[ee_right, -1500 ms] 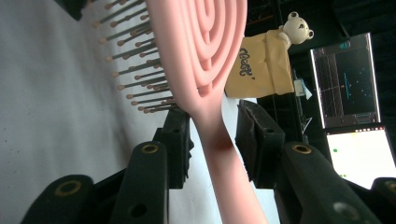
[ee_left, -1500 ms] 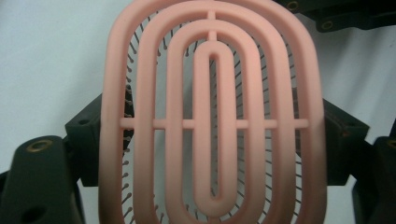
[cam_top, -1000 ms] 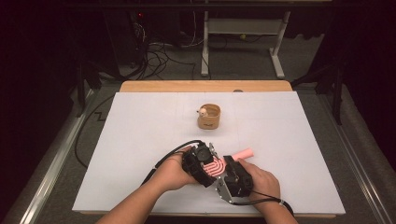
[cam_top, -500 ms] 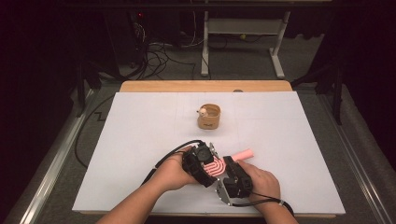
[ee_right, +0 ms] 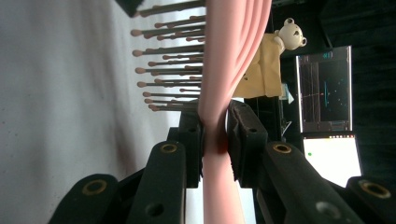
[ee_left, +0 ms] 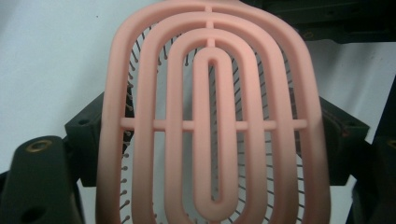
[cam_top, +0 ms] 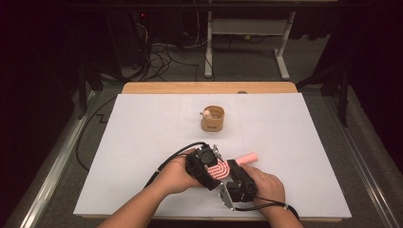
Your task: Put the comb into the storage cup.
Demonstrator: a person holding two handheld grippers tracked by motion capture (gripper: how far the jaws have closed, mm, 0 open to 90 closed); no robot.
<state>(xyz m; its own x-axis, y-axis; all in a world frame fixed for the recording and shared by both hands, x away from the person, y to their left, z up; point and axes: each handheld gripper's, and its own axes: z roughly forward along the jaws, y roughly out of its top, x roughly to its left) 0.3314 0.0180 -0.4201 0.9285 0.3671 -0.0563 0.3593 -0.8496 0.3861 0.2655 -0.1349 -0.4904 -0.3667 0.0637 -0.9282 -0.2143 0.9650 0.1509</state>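
- Gripping a pink plastic vented hairbrush [cam_top: 219, 168] between both claws, low over the near middle of the white tabletop [cam_top: 142, 142].
- Right claw [ee_right: 215, 135]: jaws have just been closing, now clamped on the brush where head narrows to handle; pads press both flat sides.
- Left claw [cam_top: 206, 166]: at the brush head. In the left gripper view the oval head [ee_left: 210, 121] sits between the two black jaws, which flank its edges; actual pad contact is hidden behind the head, so it reads as a grasp across the head's width.
- Brush handle tip [cam_top: 248, 157] sticks out past the right hand [cam_top: 266, 183], pointing away and right.
- Bristles [ee_right: 168, 60] point toward the tabletop side; tips partly cut off at frame top.
- Tan round holder with a small bear figure [cam_top: 213, 118] stands mid-tabletop, well apart from the brush; its contents are too small to make out.
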